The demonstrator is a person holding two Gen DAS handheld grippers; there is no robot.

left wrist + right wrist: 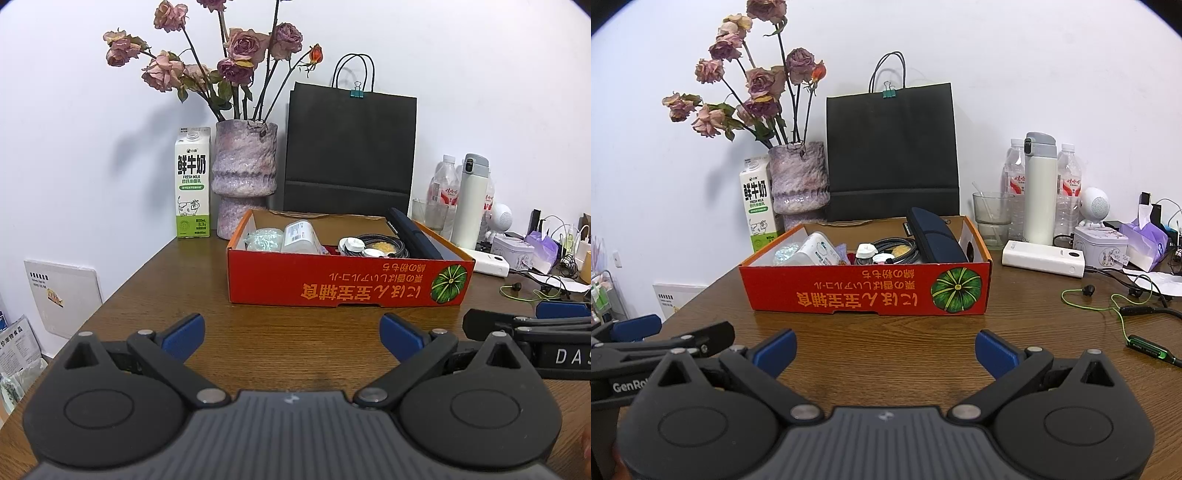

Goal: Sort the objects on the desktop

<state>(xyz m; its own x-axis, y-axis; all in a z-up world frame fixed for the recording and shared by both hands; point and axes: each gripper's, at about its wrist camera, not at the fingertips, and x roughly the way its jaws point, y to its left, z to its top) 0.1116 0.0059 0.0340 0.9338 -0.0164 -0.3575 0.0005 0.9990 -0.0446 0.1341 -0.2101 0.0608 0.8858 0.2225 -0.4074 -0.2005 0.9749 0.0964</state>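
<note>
A brown wooden table (155, 295) is filling most of both views, and a plain white wall (480, 74) is standing behind it. The left gripper (291, 334) is hanging low over the bare wood with its blue fingers (184, 334) spread wide and nothing between them. The right gripper (885, 349) is doing the same just beside it, spread wide and empty.

A red cardboard box (864, 291) with a green pumpkin picture is sitting on the table ahead of both grippers. Things are lying inside it: a dark blue case (936, 236) leaning on the right side, a coiled gray cable (895, 249), a white bottle (818, 253) on its side, and some small white bits.

Behind the box, a black paper bag (892, 151) with a green clip is standing against the wall. A purple vase (245, 177) of dried roses is sitting next to it, and a milk carton (192, 182) is standing left of the vase.

To the right, a white flask (1039, 186), water bottles (1069, 184), a glass cup (991, 218), a white power bank (1043, 258) and a thin green cord (1115, 314) are crowding the table.
</note>
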